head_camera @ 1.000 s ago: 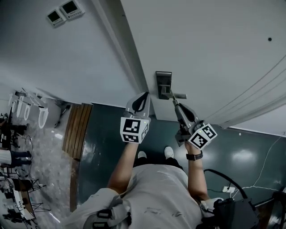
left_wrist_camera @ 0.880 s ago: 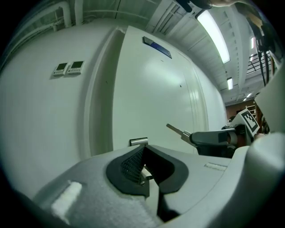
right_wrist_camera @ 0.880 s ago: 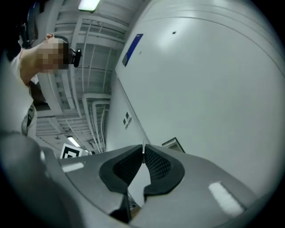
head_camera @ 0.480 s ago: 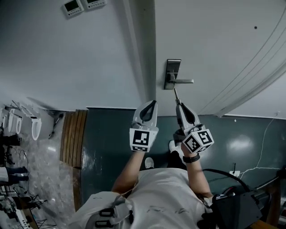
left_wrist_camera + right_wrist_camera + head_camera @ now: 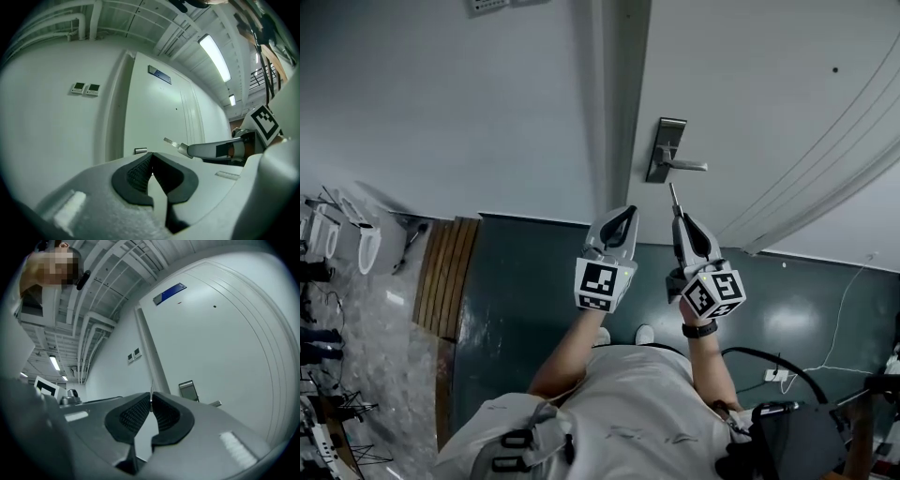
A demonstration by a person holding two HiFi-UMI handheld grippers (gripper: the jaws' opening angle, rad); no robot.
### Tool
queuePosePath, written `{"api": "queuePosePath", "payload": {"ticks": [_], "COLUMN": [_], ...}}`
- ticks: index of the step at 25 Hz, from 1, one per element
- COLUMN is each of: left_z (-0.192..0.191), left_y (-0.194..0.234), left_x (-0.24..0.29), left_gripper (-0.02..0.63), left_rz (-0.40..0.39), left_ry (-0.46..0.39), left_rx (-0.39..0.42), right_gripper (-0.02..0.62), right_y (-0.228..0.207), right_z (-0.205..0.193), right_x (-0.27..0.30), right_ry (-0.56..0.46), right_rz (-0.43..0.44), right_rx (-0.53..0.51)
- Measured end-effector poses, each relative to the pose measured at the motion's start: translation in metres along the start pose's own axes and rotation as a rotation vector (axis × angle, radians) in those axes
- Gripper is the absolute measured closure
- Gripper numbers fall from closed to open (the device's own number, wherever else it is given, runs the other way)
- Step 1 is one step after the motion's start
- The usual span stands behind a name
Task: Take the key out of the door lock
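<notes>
**Right claw** [image 5: 680, 218]: jaws clamped on the thin key [image 5: 674, 196], whose blade projects toward 12 o'clock.

**Key and lock:** the key tip stands clear of the lock plate [image 5: 667, 150], which lies at 12 o'clock across a strip of bare door [image 5: 750, 84]. The lever handle [image 5: 689, 166] runs from the plate toward 3 o'clock, just above the tip.

**Left claw** [image 5: 627, 212]: jaws together, nothing between them. It sits at 9 o'clock of the right claw, below the door's edge and the jamb [image 5: 614, 94].

**Clearance:** open air surrounds both claws above the dark floor [image 5: 525, 281].
</notes>
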State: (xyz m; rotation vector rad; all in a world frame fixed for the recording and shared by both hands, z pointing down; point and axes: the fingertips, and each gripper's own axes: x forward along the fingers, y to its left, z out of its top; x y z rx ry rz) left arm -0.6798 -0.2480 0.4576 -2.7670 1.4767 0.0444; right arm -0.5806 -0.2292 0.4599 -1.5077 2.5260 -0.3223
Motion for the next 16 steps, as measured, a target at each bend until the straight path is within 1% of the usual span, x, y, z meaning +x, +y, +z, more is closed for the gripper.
{"api": "queuePosePath", "payload": {"ticks": [3, 7, 12, 16], "left_z": [0.001, -0.010, -0.005, -0.007], "left_y": [-0.008, -0.020, -0.038, -0.057], "left_x": [0.002, 0.012, 0.033, 0.049], "left_gripper": [0.606, 0.606, 0.606, 0.606], "left_rz": [-0.001, 0.005, -0.002, -0.013], "left_ry": [-0.001, 0.036, 0.032, 0.041], "left_rx": [-0.006, -0.001, 0.012, 0.039], "right_gripper": [0.577, 0.575, 0.575, 0.577], "right_y": [-0.006, -0.021, -0.042, -0.065], "right_z": [0.006, 0.009, 0.020, 0.023], "right_x": [-0.004, -0.014, -0.021, -0.029], "right_ry": [-0.009, -0.025, -0.045, -0.048], "right_rz": [0.012, 0.012, 0.013, 0.007], "right_rx": [-0.043, -0.030, -0.031, -0.055]}}
